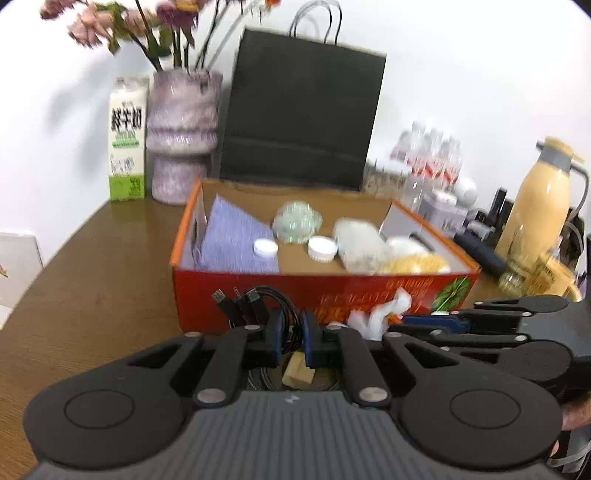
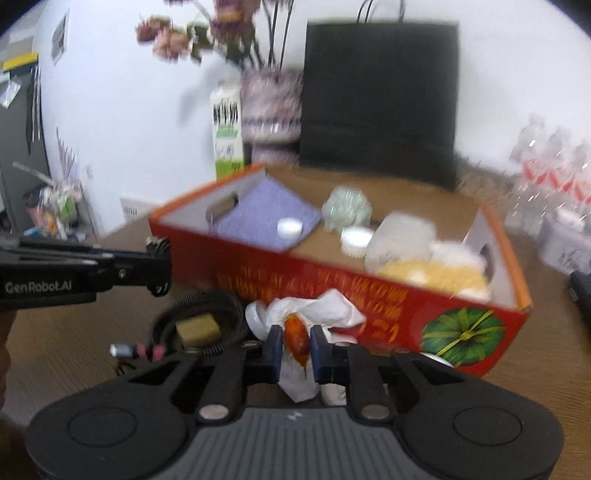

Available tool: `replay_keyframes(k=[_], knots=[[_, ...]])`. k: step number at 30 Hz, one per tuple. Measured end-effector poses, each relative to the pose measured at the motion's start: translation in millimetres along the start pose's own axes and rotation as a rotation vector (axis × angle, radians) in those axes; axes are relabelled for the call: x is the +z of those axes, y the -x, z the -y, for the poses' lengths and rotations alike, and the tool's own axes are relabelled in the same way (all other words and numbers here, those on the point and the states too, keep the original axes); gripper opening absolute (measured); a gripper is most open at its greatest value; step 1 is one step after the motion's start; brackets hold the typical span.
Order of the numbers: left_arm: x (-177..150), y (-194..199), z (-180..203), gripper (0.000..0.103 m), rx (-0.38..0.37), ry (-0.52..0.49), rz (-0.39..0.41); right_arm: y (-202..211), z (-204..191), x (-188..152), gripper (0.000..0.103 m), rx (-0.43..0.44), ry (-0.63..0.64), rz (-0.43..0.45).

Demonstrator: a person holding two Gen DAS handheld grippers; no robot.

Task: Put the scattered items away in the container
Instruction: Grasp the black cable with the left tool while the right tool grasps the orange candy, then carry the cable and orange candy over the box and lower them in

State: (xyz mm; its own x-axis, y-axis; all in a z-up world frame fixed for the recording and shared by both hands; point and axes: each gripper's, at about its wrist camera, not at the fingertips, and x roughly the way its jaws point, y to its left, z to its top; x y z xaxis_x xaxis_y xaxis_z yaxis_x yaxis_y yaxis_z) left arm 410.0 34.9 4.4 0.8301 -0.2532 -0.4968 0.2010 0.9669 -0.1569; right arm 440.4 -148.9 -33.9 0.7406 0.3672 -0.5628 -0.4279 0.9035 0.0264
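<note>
Two grippers by red box (image 2: 332, 291) front wall, left gripper (image 1: 291, 341) clamping black cable (image 1: 258, 302), right gripper (image 2: 297, 349) clamping orange-stained tissue (image 2: 295, 332)

Against the white wall, a black paper bag (image 1: 301, 114) standing upright behind a pinkish vase (image 1: 181, 136) of dried flowers (image 1: 122, 22), a green-and-white carton (image 1: 126, 142) just beside it. Further right, shrink-wrapped water bottles (image 1: 430, 155) and a yellow thermos jug (image 1: 537, 199). All resting on a brown wooden table (image 1: 92, 280).

Both wrist cameras look forward and slightly downward, close to the shared red box (image 1: 321, 291).
</note>
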Motion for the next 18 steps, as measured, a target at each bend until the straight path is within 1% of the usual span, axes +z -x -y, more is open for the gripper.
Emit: replay_keyframes(k=[2, 4, 5, 9, 11, 13, 15, 18], knots=[[0, 16, -1, 0.011, -0.031, 0.022, 0.02, 19, -2, 2, 0.013, -0.011, -0.005, 0.038], [-5, 31, 2, 0.011, -0.095, 0.037, 0.005, 37, -2, 1, 0.013, -0.01, -0.027, 0.066], [-9, 39, 7, 0.011, -0.108, 0.04, 0.003, 48, -4, -1, 0.013, -0.012, -0.039, 0.08], [-28, 70, 27, 0.011, -0.085, 0.003, 0.006, 78, -8, -13, 0.013, -0.034, -0.073, 0.099], [-33, 84, 31, 0.011, -0.106, 0.006, -0.001, 94, -9, -20, 0.013, -0.039, -0.102, 0.094], [-38, 95, 34, 0.012, -0.119, 0.021, -0.025, 110, -10, -27, 0.013, -0.04, -0.127, 0.097], [-43, 107, 38, 0.012, -0.108, 0.018, -0.036, 127, -13, -35, 0.013, -0.048, -0.138, 0.1], [-51, 130, 46, 0.012, -0.103, 0.006, -0.027, 153, -20, -46, 0.013, -0.067, -0.141, 0.11]])
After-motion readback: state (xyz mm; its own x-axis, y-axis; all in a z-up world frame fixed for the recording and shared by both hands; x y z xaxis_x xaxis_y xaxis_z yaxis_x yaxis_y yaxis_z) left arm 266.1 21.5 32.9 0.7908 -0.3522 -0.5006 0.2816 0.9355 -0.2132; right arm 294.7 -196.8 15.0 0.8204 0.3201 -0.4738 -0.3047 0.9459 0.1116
